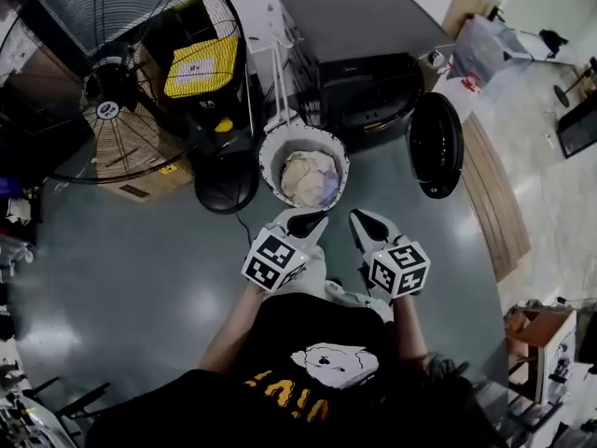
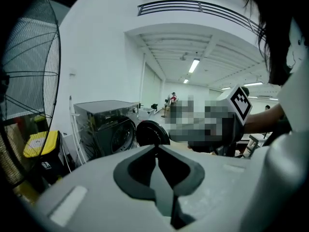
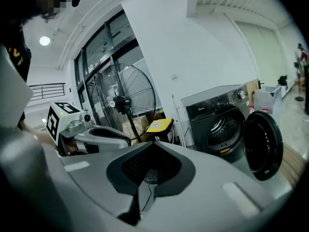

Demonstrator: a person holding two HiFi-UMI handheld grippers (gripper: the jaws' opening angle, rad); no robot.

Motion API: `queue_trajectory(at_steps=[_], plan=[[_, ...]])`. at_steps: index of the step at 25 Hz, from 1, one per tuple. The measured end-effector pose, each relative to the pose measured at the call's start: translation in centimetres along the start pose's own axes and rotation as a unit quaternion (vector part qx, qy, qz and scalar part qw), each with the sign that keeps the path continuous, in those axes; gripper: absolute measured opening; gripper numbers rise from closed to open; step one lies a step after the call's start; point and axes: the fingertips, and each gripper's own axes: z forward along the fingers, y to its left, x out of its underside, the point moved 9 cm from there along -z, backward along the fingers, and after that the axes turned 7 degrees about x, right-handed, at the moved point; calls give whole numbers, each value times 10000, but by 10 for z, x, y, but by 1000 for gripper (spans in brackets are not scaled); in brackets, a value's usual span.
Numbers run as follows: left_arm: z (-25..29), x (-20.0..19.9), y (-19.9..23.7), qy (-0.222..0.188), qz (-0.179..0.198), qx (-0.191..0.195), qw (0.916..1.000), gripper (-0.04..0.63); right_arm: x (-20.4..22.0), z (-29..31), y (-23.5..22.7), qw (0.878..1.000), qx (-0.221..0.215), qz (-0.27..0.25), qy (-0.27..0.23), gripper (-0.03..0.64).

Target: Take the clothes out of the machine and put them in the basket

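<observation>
- Basket [image 1: 265, 161] holds a pale heap of clothes [image 1: 310, 177]. From that I judge the unloading mostly or fully done.
- Machine [image 1: 359, 45] stands just behind the basket, with its door [image 1: 436, 145] swung open to the basket's right.
- Drum [image 3: 223, 128] looks like bare metal in the right gripper view. I can't see its bottom, so a leftover item isn't ruled out.
- What's left, my guess: one check of the drum, maybe shut the door.
- Left gripper [image 1: 308, 220] is on my side of the basket, just short of its near rim. Its fingers are pressed together with nothing between them.
- Right gripper [image 1: 364, 218] is beside the left one, slightly right of the basket's near rim. Its fingers are also fully closed and empty.
- Both hands are held out in front of the torso, forearms roughly parallel. The grippers point toward the basket, tipped slightly down, marker cubes facing up.
- Neither gripper touches the basket or the clothes.
- Big floor fan [image 1: 112, 73] sits left of the basket, well clear of both hands.
</observation>
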Motion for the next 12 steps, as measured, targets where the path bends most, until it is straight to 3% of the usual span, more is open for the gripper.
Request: queue_trajectory(at_steps=[12], plan=[[-15, 9, -42, -36, 144, -74, 9999, 22, 8, -28, 20, 9987, -249, -420, -133, 9]])
